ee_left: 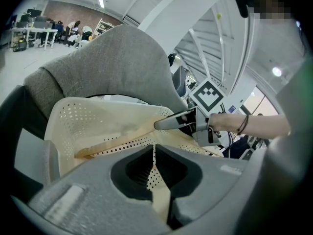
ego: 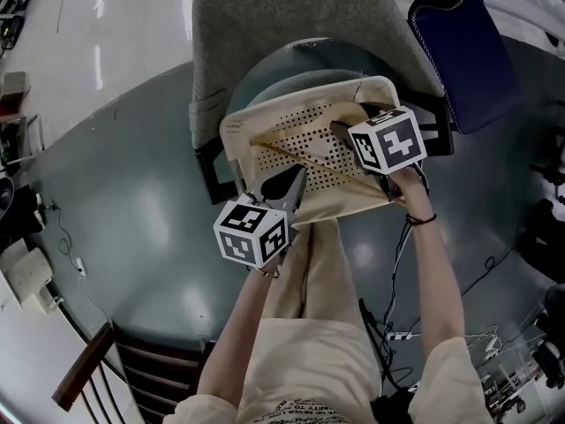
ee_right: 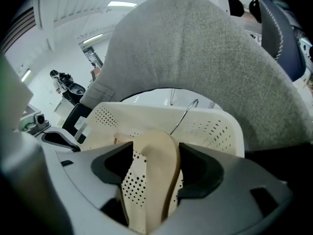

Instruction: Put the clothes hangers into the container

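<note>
- With right gripper (ee_right: 152, 155) gaping loose around pale wooden clothes hanger (ee_right: 157, 180) inside cream perforated plastic basket (ee_right: 215, 126): could snag, dragging it out.
- With left gripper (ee_left: 154, 166) clamped on basket rim: could tilt it if tugged.

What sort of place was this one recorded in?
Probably an open-plan office or lab workspace: desks with people at the far end, ceiling strip lights, and loose cables trailing across the floor.
</note>
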